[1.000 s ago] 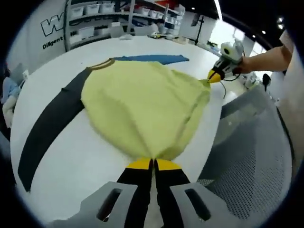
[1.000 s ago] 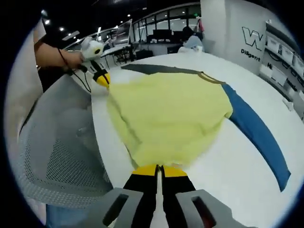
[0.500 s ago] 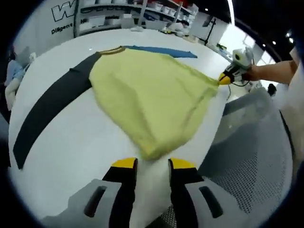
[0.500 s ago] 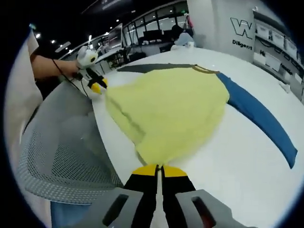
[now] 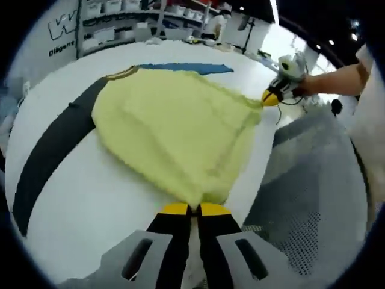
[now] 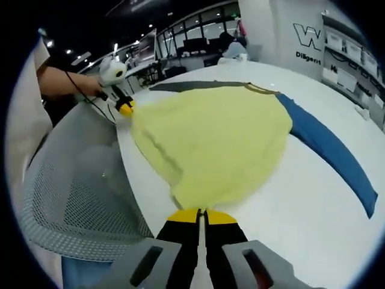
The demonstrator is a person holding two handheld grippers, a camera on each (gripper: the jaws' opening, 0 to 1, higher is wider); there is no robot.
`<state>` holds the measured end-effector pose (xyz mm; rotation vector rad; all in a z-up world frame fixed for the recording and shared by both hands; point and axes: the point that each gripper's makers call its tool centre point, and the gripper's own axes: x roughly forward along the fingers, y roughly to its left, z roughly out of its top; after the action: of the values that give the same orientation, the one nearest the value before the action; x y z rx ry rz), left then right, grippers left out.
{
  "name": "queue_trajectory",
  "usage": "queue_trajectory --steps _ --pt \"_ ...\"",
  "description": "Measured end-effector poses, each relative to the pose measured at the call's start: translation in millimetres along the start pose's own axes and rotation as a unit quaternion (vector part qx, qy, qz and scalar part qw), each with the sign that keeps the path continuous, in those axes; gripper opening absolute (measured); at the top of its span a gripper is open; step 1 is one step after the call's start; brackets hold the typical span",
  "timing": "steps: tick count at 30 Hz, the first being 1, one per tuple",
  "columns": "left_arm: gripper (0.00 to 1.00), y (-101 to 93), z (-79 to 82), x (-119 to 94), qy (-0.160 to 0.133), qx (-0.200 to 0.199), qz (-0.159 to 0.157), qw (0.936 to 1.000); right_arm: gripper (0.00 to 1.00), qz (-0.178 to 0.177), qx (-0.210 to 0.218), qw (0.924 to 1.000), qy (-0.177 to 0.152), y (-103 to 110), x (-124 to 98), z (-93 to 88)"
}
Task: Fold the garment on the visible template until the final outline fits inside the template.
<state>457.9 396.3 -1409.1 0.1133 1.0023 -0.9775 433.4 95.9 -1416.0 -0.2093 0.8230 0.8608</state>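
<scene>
Both claws, left (image 5: 192, 209) and right (image 6: 201, 215), pinch the shirt's (image 5: 174, 135) hem corners at the tabletop (image 5: 102, 198) edge; sleeves lie spread, so folding has barely begun.

The template cannot be made out on the white worktop (image 5: 90, 198); the yellow garment (image 5: 174, 132) may cover it. In the left gripper view, the garment's body hides most of its blue sleeve (image 5: 186, 68), and the dark sleeve (image 5: 48, 156) runs off the frame's edge. Shelf contents (image 5: 114, 12) and wall lettering (image 6: 310, 39) are blurred and partly cut off.
</scene>
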Motion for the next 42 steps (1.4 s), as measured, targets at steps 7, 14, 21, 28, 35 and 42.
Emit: queue_trajectory --steps 7,14,21,28,35,42 --pt "0.03 11.0 14.8 -27.8 -0.012 -0.140 -0.025 0.9897 0.00 0.005 -0.006 0.9999 -0.014 2.0 -11.1 14.3" --pt "0.03 8.9 -28.5 -13.1 0.058 -0.222 -0.058 0.9716 0.00 0.039 0.030 0.9983 0.031 16.5 -3.7 -19.3" --pt "0.07 10.9 -55.0 -3.3 0.090 -0.180 -0.023 0.9793 0.00 0.004 -0.009 0.9973 0.073 8.2 0.7 -39.6" --pt "0.18 8.6 -58.0 -14.1 0.088 -0.102 0.004 0.9909 0.18 -0.013 -0.046 0.9975 0.052 5.0 -3.6 -26.6" --pt "0.17 1.5 -59.5 -0.8 0.080 -0.123 -0.018 0.9890 0.17 0.021 -0.140 0.9871 0.075 26.7 11.4 -29.2" --pt "0.01 -1.7 -58.6 -0.3 0.064 -0.167 -0.033 0.9833 0.01 -0.002 -0.173 0.9817 0.079 18.6 17.7 -29.8"
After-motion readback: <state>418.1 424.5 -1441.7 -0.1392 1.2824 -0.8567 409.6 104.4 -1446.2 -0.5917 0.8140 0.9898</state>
